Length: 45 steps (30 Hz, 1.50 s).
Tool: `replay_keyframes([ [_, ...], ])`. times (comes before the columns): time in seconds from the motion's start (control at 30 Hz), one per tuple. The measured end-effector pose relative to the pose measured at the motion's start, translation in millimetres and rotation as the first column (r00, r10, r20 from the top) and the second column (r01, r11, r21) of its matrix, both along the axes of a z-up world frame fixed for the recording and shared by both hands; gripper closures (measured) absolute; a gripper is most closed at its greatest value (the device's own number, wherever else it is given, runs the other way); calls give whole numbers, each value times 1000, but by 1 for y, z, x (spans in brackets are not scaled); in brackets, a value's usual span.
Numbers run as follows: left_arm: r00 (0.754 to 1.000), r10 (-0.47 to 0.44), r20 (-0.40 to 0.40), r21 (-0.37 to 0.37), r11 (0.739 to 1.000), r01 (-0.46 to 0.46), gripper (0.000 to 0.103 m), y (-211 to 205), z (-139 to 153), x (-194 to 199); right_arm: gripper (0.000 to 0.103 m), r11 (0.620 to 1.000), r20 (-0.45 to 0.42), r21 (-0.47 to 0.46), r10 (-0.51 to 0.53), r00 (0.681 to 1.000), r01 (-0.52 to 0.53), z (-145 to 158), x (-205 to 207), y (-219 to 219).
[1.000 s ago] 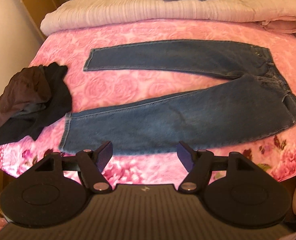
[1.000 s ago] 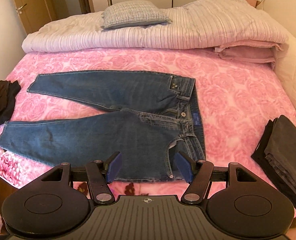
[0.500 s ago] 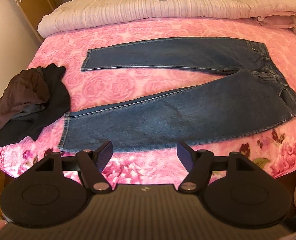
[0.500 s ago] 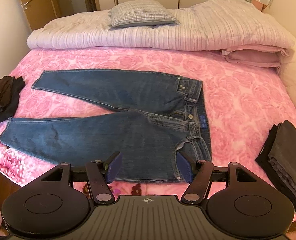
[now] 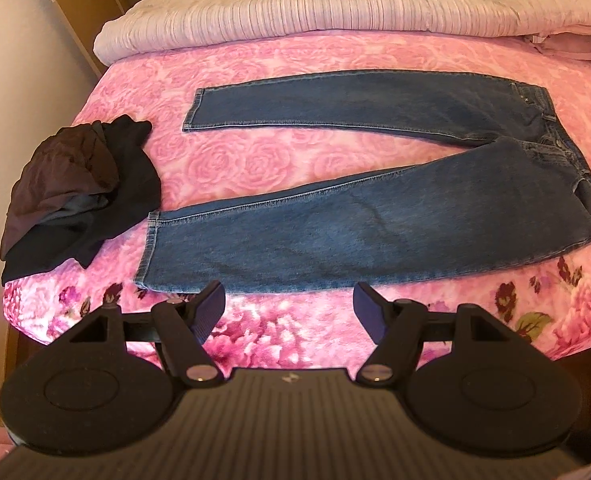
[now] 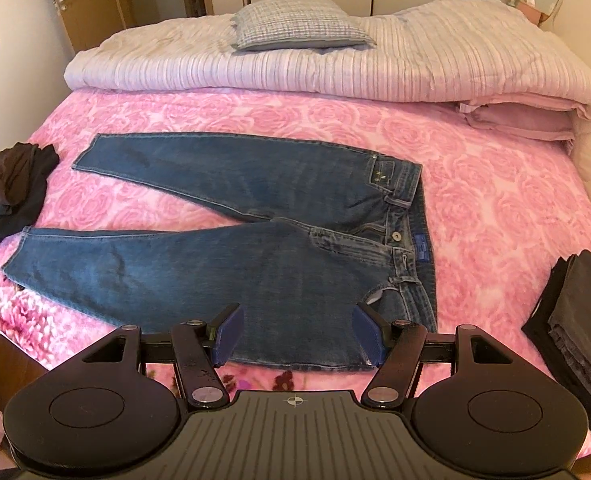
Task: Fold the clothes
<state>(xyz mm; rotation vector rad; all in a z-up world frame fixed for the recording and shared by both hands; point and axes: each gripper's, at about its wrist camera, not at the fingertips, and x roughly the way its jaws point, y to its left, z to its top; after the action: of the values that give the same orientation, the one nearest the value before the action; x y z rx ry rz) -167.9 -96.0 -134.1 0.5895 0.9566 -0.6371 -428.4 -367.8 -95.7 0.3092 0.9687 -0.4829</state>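
Blue jeans lie flat on the pink rose bedspread, legs spread apart toward the left and the waistband at the right. My left gripper hovers open above the bed's near edge, just short of the near leg's lower seam, with nothing between its fingers. Over the hip part of the jeans near the waistband, my right gripper is open and holds nothing.
A crumpled heap of dark clothes lies at the bed's left edge. A folded dark garment rests at the right edge. A rolled pale quilt with a checked pillow fills the far end.
Both views have drifted slightly, so the jeans sit a little farther right in the right wrist view and higher in the left wrist view. The jaws and the clothes are unchanged.
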Motion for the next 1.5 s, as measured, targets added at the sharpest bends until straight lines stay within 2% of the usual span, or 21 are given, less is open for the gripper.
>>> replay_keyframes([
  [0.37, 999, -38, -6, 17, 999, 38, 36, -24, -6, -6, 39, 1000, -19, 8, -13, 1000, 13, -9, -9, -21],
  [0.5, 997, -79, 16, 41, 996, 78, 36, -30, -12, -14, 39, 1000, -9, 8, 20, 1000, -20, -14, -14, -23],
  [0.63, 986, -157, 53, 94, 984, 152, 36, -30, -27, -22, 39, 997, -20, -26, 73, 997, -74, -29, -21, -21],
  [0.7, 974, -212, 82, 130, 971, 201, 36, -27, -36, -28, 39, 990, -23, -78, 114, 993, -116, -39, -26, -14],
  [0.83, 938, -323, 128, 207, 933, 293, 36, -20, -52, -39, 39, 952, -92, -171, 240, 966, -253, -57, -31, -3],
  [0.97, 909, -393, 139, 253, 902, 351, 36, -15, -63, -47, 39, 908, -170, -209, 332, 928, -363, -71, -35, 3],
  [1.1, 893, -428, 135, 256, 886, 386, 36, -16, -70, -51, 39, 882, -225, -224, 367, 903, -414, -88, -41, 3],
  [1.2, 887, -444, 126, 249, 880, 405, 36, -20, -74, -53, 39, 884, -242, -210, 367, 898, -418, -93, -42, -1],
  [1.27, 886, -451, 107, 223, 880, 420, 36, -26, -74, -52, 39, 893, -242, -202, 352, 904, -402, -93, -43, -6],
  [1.33, 874, -478, 91, 210, 867, 452, 36, -37, -77, -51, 39, 909, -237, -187, 325, 916, -371, -95, -42, -14],
  [1.4, 849, -522, 85, 206, 843, 498, 36, -54, -81, -49, 39, 928, -233, -165, 292, 928, -334, -95, -38, -24],
  [1.5, 790, -606, 87, 184, 790, 585, 36, -93, -91, -48, 39, 957, -220, -128, 230, 948, -261, -93, -29, -47],
])
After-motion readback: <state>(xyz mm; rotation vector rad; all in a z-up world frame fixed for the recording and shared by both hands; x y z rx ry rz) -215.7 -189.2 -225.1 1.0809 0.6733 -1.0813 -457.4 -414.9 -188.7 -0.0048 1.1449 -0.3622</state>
